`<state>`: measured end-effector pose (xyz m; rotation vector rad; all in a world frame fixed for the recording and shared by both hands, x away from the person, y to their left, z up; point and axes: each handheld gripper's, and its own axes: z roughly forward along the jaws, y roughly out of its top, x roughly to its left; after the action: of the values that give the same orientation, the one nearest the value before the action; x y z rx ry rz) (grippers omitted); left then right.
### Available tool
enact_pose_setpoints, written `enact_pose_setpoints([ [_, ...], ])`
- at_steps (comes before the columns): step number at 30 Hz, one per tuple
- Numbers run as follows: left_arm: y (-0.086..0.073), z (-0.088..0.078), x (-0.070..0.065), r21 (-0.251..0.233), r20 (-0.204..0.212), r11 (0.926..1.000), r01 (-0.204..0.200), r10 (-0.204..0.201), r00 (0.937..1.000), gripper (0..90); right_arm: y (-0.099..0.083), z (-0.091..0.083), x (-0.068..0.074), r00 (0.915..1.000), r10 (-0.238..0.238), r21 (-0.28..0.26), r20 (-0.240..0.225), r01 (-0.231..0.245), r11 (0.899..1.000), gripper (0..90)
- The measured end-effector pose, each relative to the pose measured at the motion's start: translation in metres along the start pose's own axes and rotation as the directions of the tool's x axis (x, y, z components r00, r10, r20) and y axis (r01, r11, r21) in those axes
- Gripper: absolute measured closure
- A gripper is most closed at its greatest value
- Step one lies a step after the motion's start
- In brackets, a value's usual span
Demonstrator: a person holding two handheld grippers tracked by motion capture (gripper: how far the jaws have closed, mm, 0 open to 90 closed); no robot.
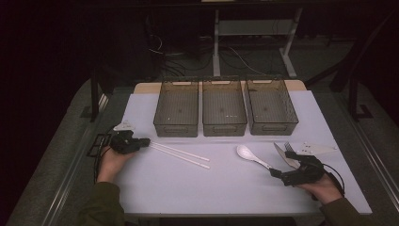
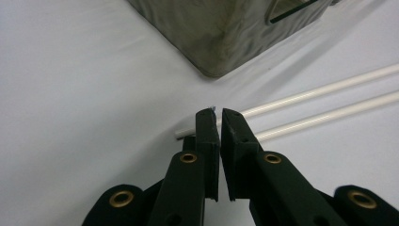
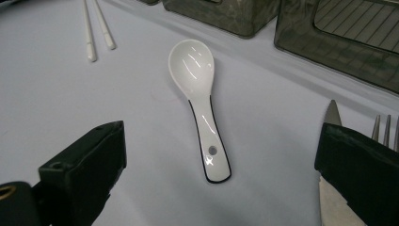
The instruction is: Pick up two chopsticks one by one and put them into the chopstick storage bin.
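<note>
Two white chopsticks (image 1: pixel 181 154) lie side by side on the white table cover, left of centre. My left gripper (image 1: pixel 147 141) rests at their left ends. In the left gripper view its jaws (image 2: pixel 219 113) stand almost together with a thin slit between them, and the ends of the chopsticks (image 2: pixel 329 87) pass under the tips. A white spoon (image 1: pixel 251 156) with a dark-edged handle lies right of centre. My right gripper (image 1: pixel 281 164) is open just behind the handle of the spoon (image 3: pixel 200 94), which lies between and ahead of the wide jaws (image 3: pixel 219 141).
Three smoky clear bins (image 1: pixel 176 108) (image 1: pixel 224 108) (image 1: pixel 272 106) stand in a row at the back of the table. A knife (image 3: pixel 332 113) and a fork (image 3: pixel 386 127) lie just right of the right gripper. The near corner of a bin (image 2: pixel 221 33) is ahead of the left gripper.
</note>
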<state>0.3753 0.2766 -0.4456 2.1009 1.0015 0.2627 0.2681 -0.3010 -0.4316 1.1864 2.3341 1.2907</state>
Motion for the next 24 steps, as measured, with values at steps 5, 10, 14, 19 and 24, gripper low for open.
enact_pose_setpoints([
  [5,-0.001,-0.003,0.001,0.003,-0.028,0.9999,-0.011,0.011,0.9996,82.6,0.0,0.0,0.0,1.0,-0.001,-0.001,0.001,0.001,1.0,2.5],
  [10,-0.003,0.0,0.002,0.017,-0.022,0.9998,-0.01,0.011,0.9997,80.5,0.0,0.0,0.0,1.0,-0.001,0.0,0.0,0.001,1.0,2.5],
  [14,-0.003,-0.001,-0.001,0.018,-0.015,0.9998,-0.006,0.006,0.9999,81.1,0.0,0.0,0.0,1.0,-0.003,0.0,-0.001,0.003,1.0,2.5],
  [19,-0.006,-0.003,-0.008,0.032,0.001,0.9993,-0.02,0.02,0.9998,81.2,0.0,-0.001,0.0,1.0,0.001,-0.003,0.0,-0.001,1.0,2.5],
  [24,-0.012,-0.009,-0.02,0.041,0.022,0.9982,-0.043,0.042,0.9989,81.3,0.0,-0.002,0.0,1.0,0.001,-0.004,0.001,-0.001,1.0,2.5],
])
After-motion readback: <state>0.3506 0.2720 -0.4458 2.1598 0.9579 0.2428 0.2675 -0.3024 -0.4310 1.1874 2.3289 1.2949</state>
